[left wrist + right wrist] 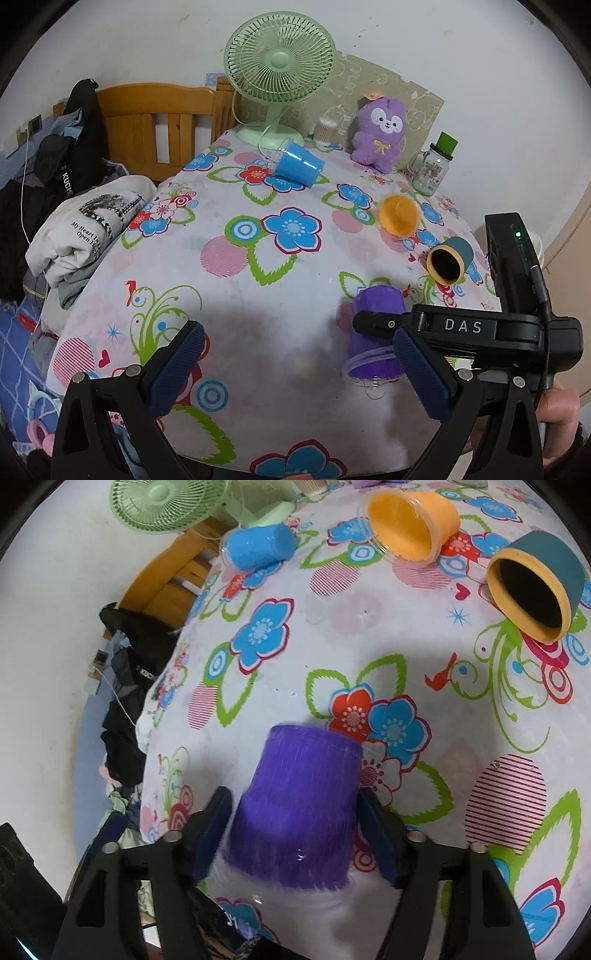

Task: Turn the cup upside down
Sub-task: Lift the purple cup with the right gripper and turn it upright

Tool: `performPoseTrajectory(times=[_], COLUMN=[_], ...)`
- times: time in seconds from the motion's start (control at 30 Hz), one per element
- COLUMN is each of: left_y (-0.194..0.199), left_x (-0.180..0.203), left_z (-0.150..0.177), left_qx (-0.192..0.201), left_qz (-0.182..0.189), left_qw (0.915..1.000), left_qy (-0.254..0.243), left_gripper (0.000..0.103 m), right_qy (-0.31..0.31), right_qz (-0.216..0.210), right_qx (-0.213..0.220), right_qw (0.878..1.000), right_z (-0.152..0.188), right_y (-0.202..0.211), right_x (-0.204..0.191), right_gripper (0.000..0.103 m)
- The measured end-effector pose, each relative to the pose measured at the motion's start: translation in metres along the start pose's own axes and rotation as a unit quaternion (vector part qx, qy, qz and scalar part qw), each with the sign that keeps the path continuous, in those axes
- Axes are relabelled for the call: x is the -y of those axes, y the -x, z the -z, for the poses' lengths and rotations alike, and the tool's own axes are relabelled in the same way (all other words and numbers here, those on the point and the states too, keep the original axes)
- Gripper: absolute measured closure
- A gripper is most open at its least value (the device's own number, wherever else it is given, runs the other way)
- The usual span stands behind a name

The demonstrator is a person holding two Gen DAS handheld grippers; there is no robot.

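Flowered tablecloth [258, 266] fills the room's table; right claw [295, 834] clamps purple cup [299, 812], left claw [295, 369] wide.

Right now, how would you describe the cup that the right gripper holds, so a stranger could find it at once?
Start at the flowered tablecloth and look to its near edge, far from the green fan. There the right gripper clamps a purple cup, closed base up. It alone is purple and upside down; the blue cup, orange cup and teal cup lie on their sides.

left hand-held gripper [295, 369]: jaws wide apart, empty | right hand-held gripper [293, 834]: fingers clamped, holding
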State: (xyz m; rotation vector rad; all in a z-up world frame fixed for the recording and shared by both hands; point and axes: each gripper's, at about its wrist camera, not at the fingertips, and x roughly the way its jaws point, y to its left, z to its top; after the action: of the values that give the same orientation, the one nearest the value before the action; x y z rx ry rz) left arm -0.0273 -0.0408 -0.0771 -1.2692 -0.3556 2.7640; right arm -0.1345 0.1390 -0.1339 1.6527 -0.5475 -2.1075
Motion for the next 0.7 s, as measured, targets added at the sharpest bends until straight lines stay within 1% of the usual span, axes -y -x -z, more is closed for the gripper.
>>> performPoseTrajectory(times=[0.03, 0.07, 0.13, 0.33, 0.47, 0.53, 0.57, 0.67, 0.7], left_y=[-0.001, -0.001, -0.001, -0.001, 0.001, 0.002, 0.002, 0.003, 0.001], left_x=[0.0, -0.001, -0.002, -0.003, -0.003, -0.002, -0.001, 0.004, 0.008], left_z=[0.0, 0.0, 0.0, -0.001, -0.002, -0.003, -0.005, -0.012, -0.016], left_qx=[-0.001, -0.002, -0.003, -0.004, -0.003, -0.004, -0.004, -0.003, -0.003], left_qz=[-0.002, -0.004, -0.002, 0.0, 0.005, 0.009, 0.011, 0.015, 0.015], left_qw=[1.0, 1.0, 1.0, 1.0, 1.0, 1.0, 0.9999, 0.9998, 0.9995], left_qy=[0.0, 0.0, 0.001, 0.002, 0.0, -0.003, -0.005, -0.016, -0.027], left_gripper=[0.0, 0.0, 0.0, 0.0, 0.0, 0.0, 0.0, 0.0, 0.0], right_qy=[-0.002, -0.003, -0.004, 0.0, -0.005, -0.02, -0.024, -0.03, -0.033], right_qz=[0.003, 0.004, -0.001, -0.008, -0.033, -0.057, -0.061, -0.054, -0.05], right_qx=[0.002, 0.002, 0.0, 0.001, 0.018, 0.042, 0.056, 0.099, 0.111], right_qw=[1.0, 1.0, 1.0, 1.0, 0.999, 0.997, 0.996, 0.993, 0.992], right_z=[0.0, 0.0, 0.0, 0.001, 0.003, 0.006, 0.006, 0.01, 0.011], right_y=[0.0, 0.0, 0.0, 0.004, 0.02, 0.037, 0.046, 0.075, 0.083], right_x=[0.001, 0.001, 0.002, -0.002, 0.003, 0.012, 0.017, 0.031, 0.036], right_gripper=[0.019, 0.016, 0.013, 0.012, 0.012, 0.012, 0.012, 0.011, 0.011])
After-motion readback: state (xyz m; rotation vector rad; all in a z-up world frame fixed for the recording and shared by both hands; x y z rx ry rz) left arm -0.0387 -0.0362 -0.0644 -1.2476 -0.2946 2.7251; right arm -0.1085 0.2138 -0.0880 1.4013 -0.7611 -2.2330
